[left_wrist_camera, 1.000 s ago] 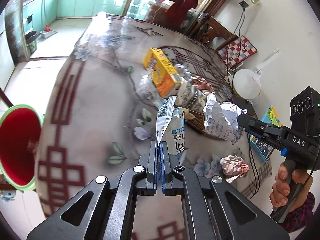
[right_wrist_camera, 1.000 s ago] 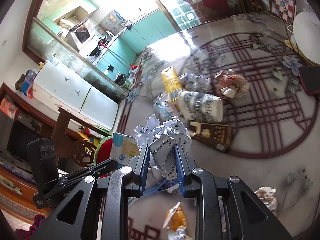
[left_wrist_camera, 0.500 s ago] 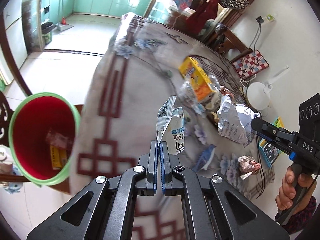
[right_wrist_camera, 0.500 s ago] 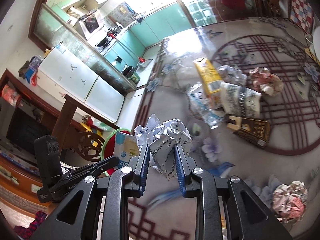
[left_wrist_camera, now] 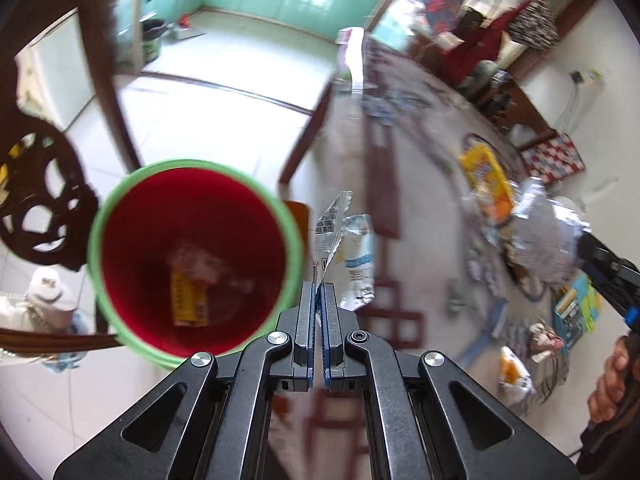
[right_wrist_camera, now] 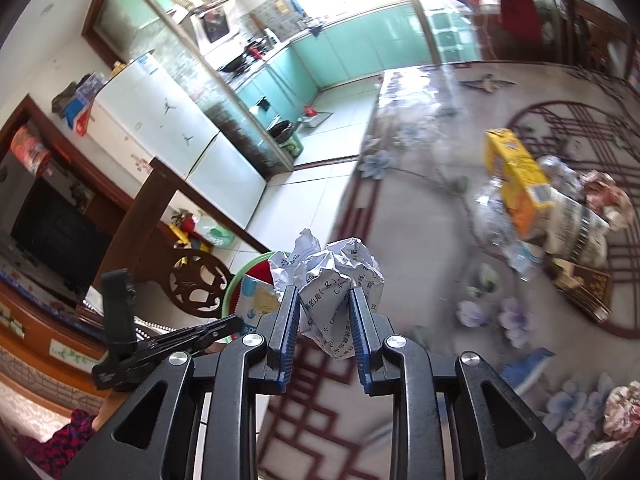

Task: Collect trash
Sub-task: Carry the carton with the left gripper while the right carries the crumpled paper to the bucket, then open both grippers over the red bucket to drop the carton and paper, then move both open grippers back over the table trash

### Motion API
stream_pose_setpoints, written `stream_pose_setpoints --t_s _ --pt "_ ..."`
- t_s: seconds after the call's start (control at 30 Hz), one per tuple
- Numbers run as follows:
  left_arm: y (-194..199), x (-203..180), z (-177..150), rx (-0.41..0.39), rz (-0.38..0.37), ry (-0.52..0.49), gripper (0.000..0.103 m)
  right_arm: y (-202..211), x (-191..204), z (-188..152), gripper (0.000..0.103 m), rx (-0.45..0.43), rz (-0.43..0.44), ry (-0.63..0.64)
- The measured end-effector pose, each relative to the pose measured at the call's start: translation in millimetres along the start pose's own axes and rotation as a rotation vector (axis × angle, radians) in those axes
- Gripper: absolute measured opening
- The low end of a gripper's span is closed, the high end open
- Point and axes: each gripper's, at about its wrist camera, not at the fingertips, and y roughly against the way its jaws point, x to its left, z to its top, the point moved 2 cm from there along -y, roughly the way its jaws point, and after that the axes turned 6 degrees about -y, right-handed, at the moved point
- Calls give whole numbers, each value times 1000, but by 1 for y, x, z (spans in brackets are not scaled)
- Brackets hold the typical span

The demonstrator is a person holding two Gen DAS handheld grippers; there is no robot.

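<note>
My left gripper [left_wrist_camera: 319, 286] is shut on a torn white-and-blue snack wrapper [left_wrist_camera: 352, 256], which hangs just right of a red bin with a green rim [left_wrist_camera: 192, 256]. Some scraps lie in the bin's bottom, among them a yellow packet [left_wrist_camera: 188, 300]. My right gripper [right_wrist_camera: 326, 300] is shut on a crumpled ball of printed paper [right_wrist_camera: 336, 276] over the table's left edge. In the right wrist view the left gripper [right_wrist_camera: 236, 322] holds the wrapper [right_wrist_camera: 258, 300] before the bin's rim [right_wrist_camera: 256, 260].
On the patterned table [right_wrist_camera: 420, 208] lie a yellow carton [right_wrist_camera: 516, 176], crushed plastic bottles [right_wrist_camera: 500, 232], a dark box [right_wrist_camera: 588, 284] and crumpled wrappers [right_wrist_camera: 622, 404]. A carved wooden chair back [left_wrist_camera: 36, 192] stands left of the bin. A person's hand [left_wrist_camera: 612, 384] grips the right tool.
Both grippers have swept left off the trash pile toward the table's edge. The bin has come from the left edge to just beside the left gripper's tips. Both grips are unchanged.
</note>
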Motion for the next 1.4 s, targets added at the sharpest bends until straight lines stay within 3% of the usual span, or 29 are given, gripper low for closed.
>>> stream_pose_setpoints --t_s 0.23,0.4,0.87,1.17,1.2,1.23,1.27,1.33,1.4 --pt "-5 47 3 -6 68 85 2 -30 39 0 23 41 18 61" --pt "-16 60 1 26 134 70 2 -52 59 1 23 73 25 94" --pt "-34 91 -3 85 169 121 2 -128 97 -11 23 215 102 123" --pt "-38 104 -7 111 216 194 5 -147 109 -20 23 235 115 167" --pt "-35 105 -7 105 224 199 7 -150 110 -20 23 237 116 169" --pt "-32 105 -7 98 229 201 18 -153 110 -20 23 241 118 171" --pt "-30 106 -8 92 237 202 41 -154 109 -20 23 242 120 173" --pt "-21 106 -8 56 255 204 73 -161 111 -20 24 256 126 175" --pt "-10 105 -8 -1 262 205 76 -167 112 -20 25 268 142 165"
